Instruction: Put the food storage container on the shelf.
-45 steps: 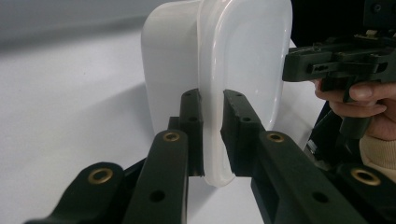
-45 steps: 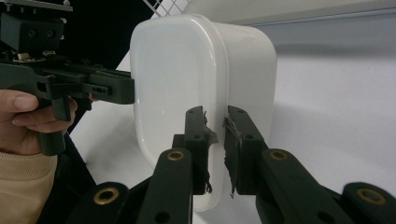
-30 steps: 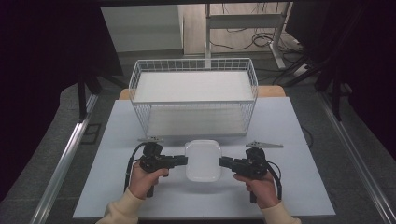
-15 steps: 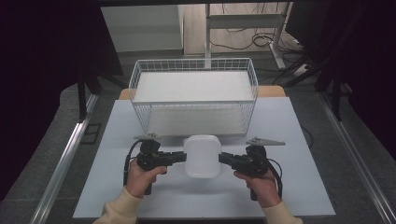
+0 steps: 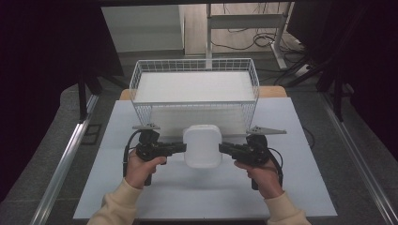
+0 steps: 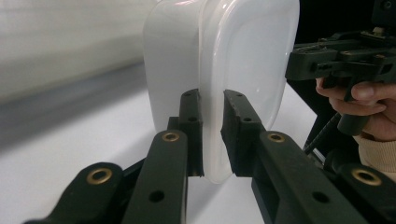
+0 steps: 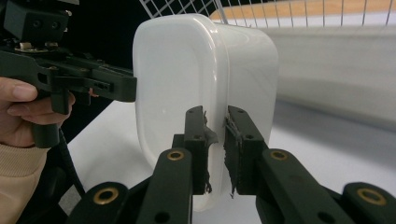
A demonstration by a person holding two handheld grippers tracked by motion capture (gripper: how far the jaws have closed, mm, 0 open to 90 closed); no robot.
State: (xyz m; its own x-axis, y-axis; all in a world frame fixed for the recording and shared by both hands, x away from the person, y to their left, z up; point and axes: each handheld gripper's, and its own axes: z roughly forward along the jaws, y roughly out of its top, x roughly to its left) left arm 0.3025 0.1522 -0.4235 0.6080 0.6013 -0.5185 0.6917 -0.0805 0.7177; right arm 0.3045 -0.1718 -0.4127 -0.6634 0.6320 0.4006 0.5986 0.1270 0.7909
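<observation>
Fingers (image 6: 191, 122) of both grippers clamp the white container (image 5: 202, 146) above the pale table (image 5: 291, 187), probably dim room.

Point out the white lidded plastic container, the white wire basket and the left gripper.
White lidded plastic container (image 5: 202, 145): high view, middle of its lid.
White wire basket (image 5: 195, 63): high view, far rim.
Left gripper (image 6: 212, 135): left gripper view, between its fingertips clamped on the container's rim.

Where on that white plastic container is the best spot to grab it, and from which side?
By its protruding lid rim, one gripper from each short side. The white plastic container is smooth and rounded, too wide for the jaws, but its thin rim fits between them. The left gripper and right gripper pinch it there, level.
</observation>
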